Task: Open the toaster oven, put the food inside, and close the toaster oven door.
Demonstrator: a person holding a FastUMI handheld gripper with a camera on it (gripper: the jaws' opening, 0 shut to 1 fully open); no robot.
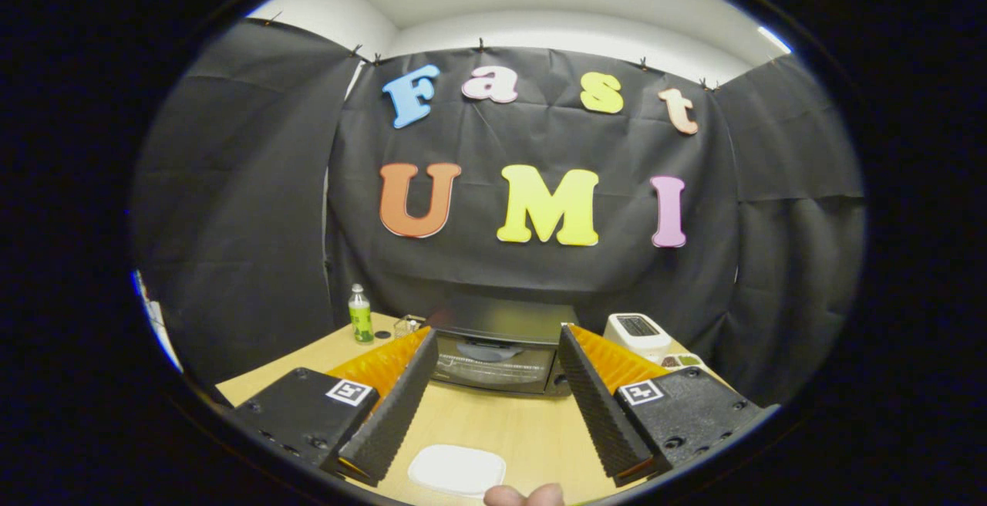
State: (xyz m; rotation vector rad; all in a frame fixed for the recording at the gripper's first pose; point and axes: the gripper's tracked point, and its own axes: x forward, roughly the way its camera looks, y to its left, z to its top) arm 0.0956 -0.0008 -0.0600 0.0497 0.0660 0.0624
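Observation:
A black toaster oven (500,352) stands on the wooden table (509,429) beyond my fingertips, its glass door shut. My gripper (497,336) is open, its two fingers spread wide with only air between them, framing the oven. A white plate (456,469) lies on the table close below, between the fingers. At its near edge is a small pinkish thing (524,495), either food or fingertips; I cannot tell which.
A green-labelled bottle (360,315) stands at the back left beside a small clear container (407,325). A white appliance (637,332) sits to the right of the oven, with small dishes (682,361) in front of it. Black cloth walls close the booth.

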